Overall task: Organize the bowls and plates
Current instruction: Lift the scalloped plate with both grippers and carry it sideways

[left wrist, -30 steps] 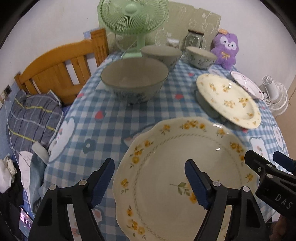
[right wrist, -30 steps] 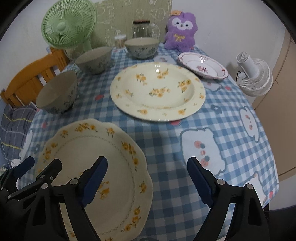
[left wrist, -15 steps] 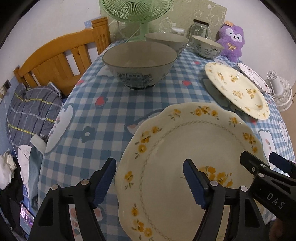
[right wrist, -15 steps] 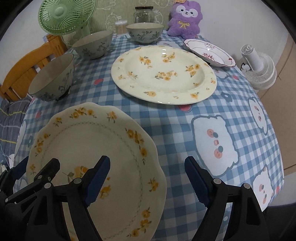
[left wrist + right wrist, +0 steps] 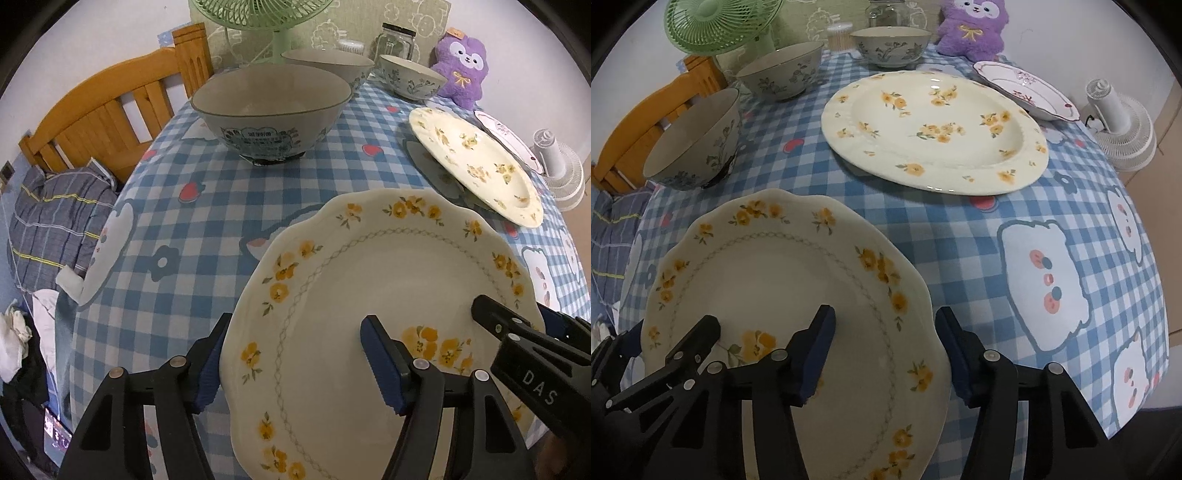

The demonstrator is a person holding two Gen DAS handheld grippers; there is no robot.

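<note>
Right fingers: my right gripper [image 5: 882, 354] has just been closing; its two blue-padded fingers [image 5: 816, 354] now straddle the right-hand rim of the cream scalloped ceramic plate with yellow flowers [image 5: 783, 295], one above the well, one outside the edge. I see a gap on both sides, so I judge no clamp yet.

Left fingers: my left gripper [image 5: 295, 365] has also been narrowing, more gently. Its fingers [image 5: 380, 365] bracket the plate's left rim [image 5: 332, 295], the outer one partly behind the edge. Moderately wide, not visibly pressing.

What changed: compared with a second ago, both cameras sit lower and closer and the plate fills more of each view; the right fingers have gone from wide over cloth and rim to a narrower span at the rim.

Meaning for the task: I read this as the start of a two-handed pick-up of the near plate, probably to stack it with the large cream oval plate with yellow flowers [image 5: 934, 129] behind it. Nothing is stacked yet.

Plate position: flat on the blue-and-white checked cloth of the surface [image 5: 960, 236], at the near edge.

Further out: three grey-blue floral ceramic bowls [image 5: 694, 144] stand apart along the left and back, and a small white plate with pink flowers [image 5: 1027, 88] sits at the far right.

Hidden or unclear: the plate's near edge is cut off behind the grippers; I cannot tell whether any pad touches the underside. The outer left finger's tip is hidden by the rim.
</note>
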